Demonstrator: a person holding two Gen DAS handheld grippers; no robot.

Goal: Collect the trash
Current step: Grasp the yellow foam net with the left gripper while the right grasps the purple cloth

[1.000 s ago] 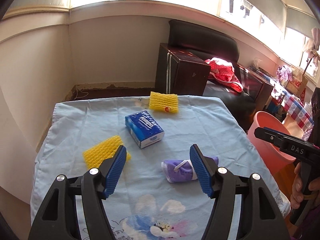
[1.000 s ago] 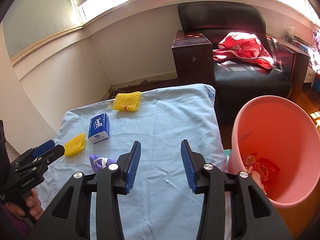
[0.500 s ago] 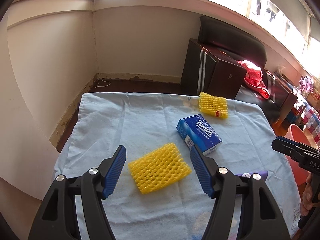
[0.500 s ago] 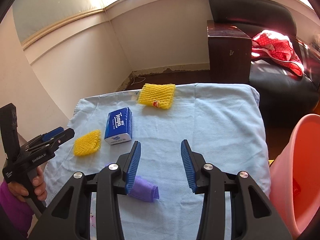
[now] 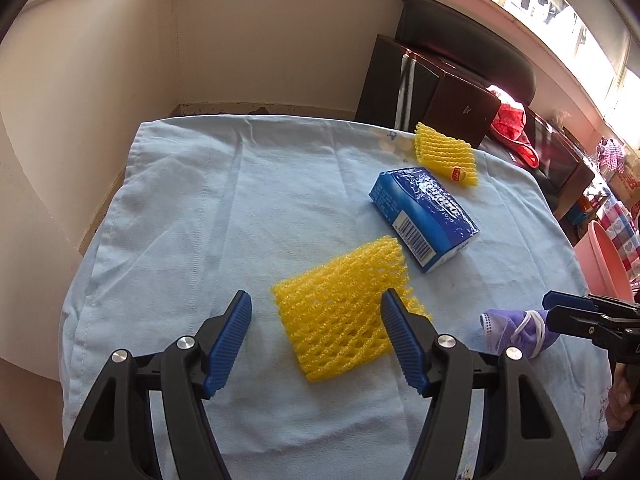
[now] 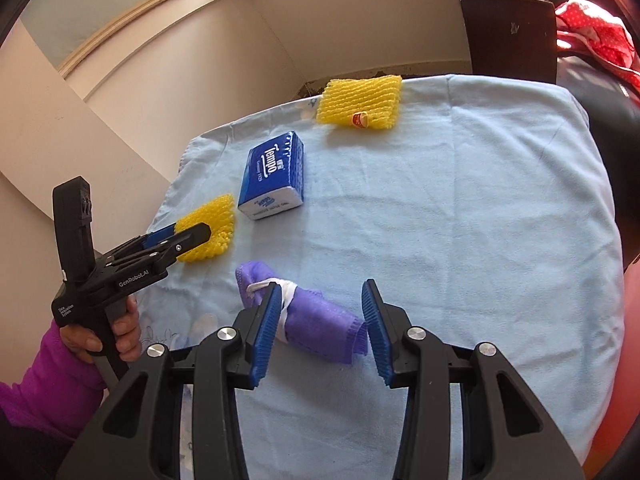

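Both claws lowered | yellow net (image 5: 344, 308) between open left claw (image 5: 316, 340)

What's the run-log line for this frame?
left gripper: open, over near foam net | right gripper: open, straddling purple mask | nothing gripped

A home living room: black armchair (image 5: 472, 56), cloth-covered table (image 5: 200, 200).

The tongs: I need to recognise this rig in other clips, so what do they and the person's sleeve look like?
Both tongs, left and right, are black plastic with ribbed blue pads and silver screws. White "GenRobot.AI" lettering marks the left body. The sleeve is magenta.
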